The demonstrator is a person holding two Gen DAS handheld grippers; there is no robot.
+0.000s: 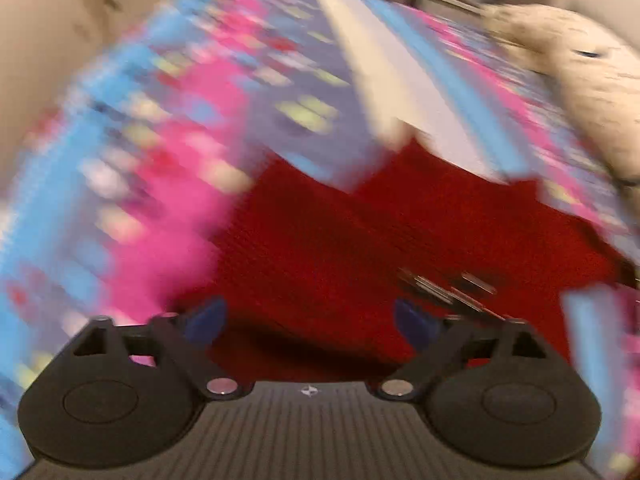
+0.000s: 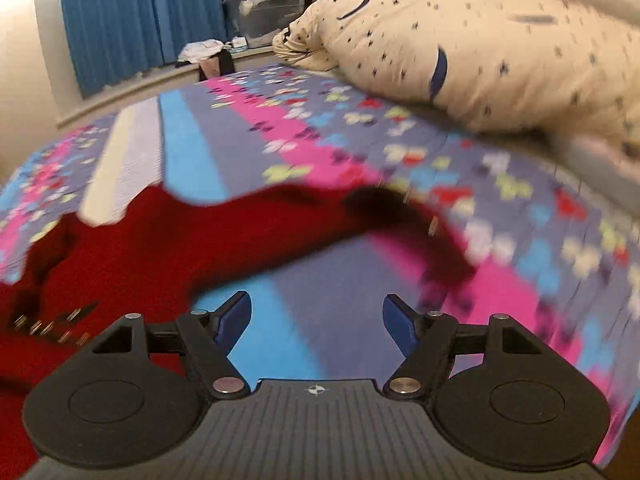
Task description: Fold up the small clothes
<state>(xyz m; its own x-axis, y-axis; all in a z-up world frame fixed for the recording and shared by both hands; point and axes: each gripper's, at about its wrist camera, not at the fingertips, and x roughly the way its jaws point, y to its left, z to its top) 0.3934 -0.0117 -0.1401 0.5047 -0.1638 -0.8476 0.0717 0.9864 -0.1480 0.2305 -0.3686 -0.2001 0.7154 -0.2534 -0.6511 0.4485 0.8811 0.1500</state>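
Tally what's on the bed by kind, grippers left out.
Red knitted garment: 1
Cream star-print pillow: 1
Patterned bedspread: 1
Total: 3

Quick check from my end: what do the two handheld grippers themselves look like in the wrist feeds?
Both look alike. The left gripper and the right gripper each have a matte black ribbed body, two round black side discs, black linkage arms with silver pivot pins, blue finger pads and a small white compass-like emblem at the centre. No cables, hands or sleeves show.
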